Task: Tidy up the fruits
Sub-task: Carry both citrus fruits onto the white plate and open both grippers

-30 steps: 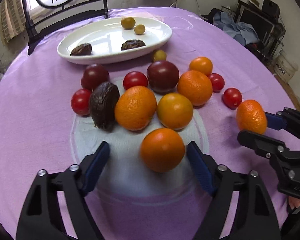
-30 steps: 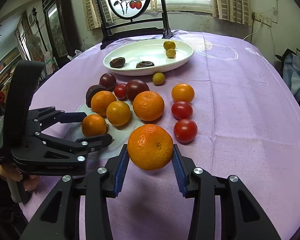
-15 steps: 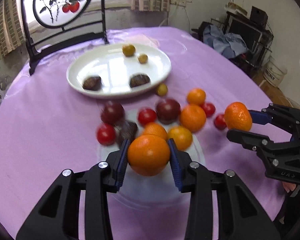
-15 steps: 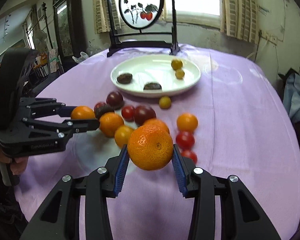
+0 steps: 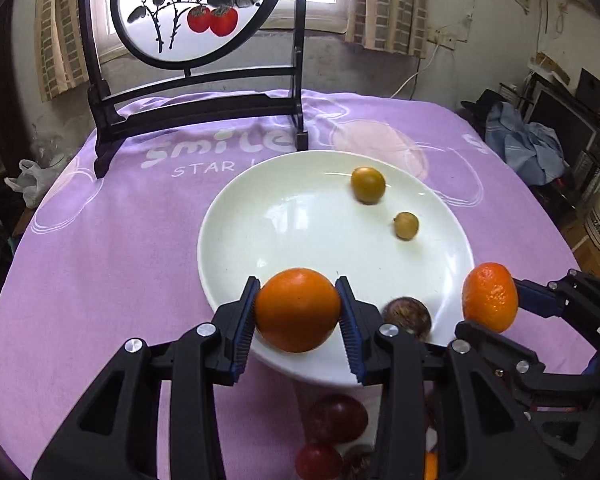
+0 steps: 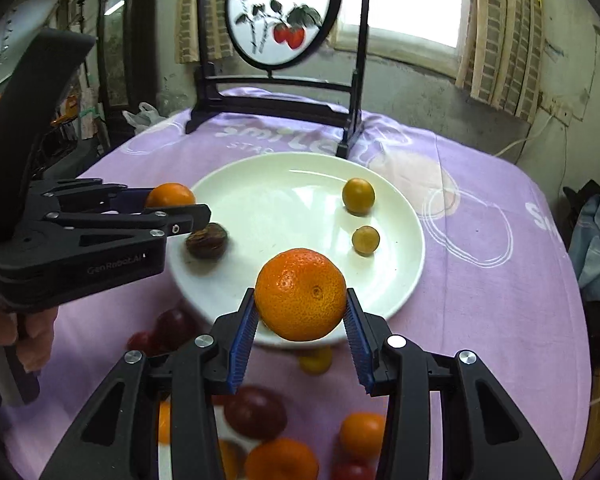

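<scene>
My left gripper point(image 5: 298, 314) is shut on a smooth orange point(image 5: 297, 309) and holds it above the near rim of the white plate point(image 5: 260, 216). My right gripper point(image 6: 300, 312) is shut on a dimpled mandarin point(image 6: 300, 294), held above the plate's near edge point(image 6: 404, 272). The plate holds two small yellow-green fruits point(image 5: 367, 185) point(image 5: 406, 225) and a dark brown wrinkled fruit point(image 6: 206, 241). The right gripper with its mandarin point(image 5: 490, 297) shows at the right of the left wrist view. The left gripper with its orange point(image 6: 170, 196) shows at the left of the right wrist view.
Several loose fruits lie on the purple tablecloth point(image 5: 100, 248) below the grippers: dark plums point(image 6: 256, 412), red tomatoes point(image 5: 318, 460), oranges point(image 6: 362, 434) and a yellow fruit point(image 6: 315, 361). A black-framed round painted screen point(image 5: 196, 12) stands behind the plate.
Both grippers have lifted their fruits off the table and carried them forward to the plate. The left gripper closed on its orange during this second.
</scene>
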Tool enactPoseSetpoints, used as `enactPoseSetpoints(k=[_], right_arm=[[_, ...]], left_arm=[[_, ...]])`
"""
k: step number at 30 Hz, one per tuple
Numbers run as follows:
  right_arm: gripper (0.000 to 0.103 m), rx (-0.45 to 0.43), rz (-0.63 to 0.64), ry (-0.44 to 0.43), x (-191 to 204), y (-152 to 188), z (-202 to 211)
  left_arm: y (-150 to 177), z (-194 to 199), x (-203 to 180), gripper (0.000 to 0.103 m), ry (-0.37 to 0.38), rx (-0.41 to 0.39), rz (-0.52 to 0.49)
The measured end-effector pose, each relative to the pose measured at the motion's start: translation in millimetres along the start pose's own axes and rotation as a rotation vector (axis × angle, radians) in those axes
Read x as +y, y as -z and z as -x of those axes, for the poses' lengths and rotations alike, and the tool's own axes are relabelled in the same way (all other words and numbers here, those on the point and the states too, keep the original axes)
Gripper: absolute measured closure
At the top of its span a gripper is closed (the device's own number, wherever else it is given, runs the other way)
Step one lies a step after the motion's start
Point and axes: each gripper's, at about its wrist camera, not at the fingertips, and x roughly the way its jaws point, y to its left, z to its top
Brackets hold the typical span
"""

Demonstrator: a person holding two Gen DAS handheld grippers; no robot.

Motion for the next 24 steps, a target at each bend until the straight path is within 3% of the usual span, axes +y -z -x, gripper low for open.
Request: enactPoseSetpoints(k=[6,7,8,9,10,14,16,24], right_arm=[[0.059,0.053,-0.065,0.021,-8,-11,-39],[0.059,0.065,-0.091,0.019,-11,-11,-45],[0.054,0.073,-0.103,0.009,-13,-9,-48],[0.042,0.077,-0.113,0.005,-15,-9,-51],[0.038,0.067,-0.121,0.023,-16,-7,-49],[0.037,0.04,-0.136,0.015,-21,0,-32],[0.037,0.021,-0.151,0.018,-26,7,-17],[0.031,-0.012,-0.149,0.017,-35,54,39]], left_arm=[[-14,-37,-1,0.065,-0.023,0.021,0.03],[-16,-41,-2,0.061,-0.02,0.021,0.039],[-16,-43,-3,0.042,-0.023,0.016,0.05],[-15,-43,-3,0.033,-0.038,0.007,0.06],[-14,-38,-3,0.025,-0.053,-0.015,0.067],[-7,-17,-4,0.024,-0.019,-0.031,0.061],[0,-8,-3,0.016,-0.023,-0.028,0.069],[50,31,1,0.009,0.032,-0.007,0.086]])
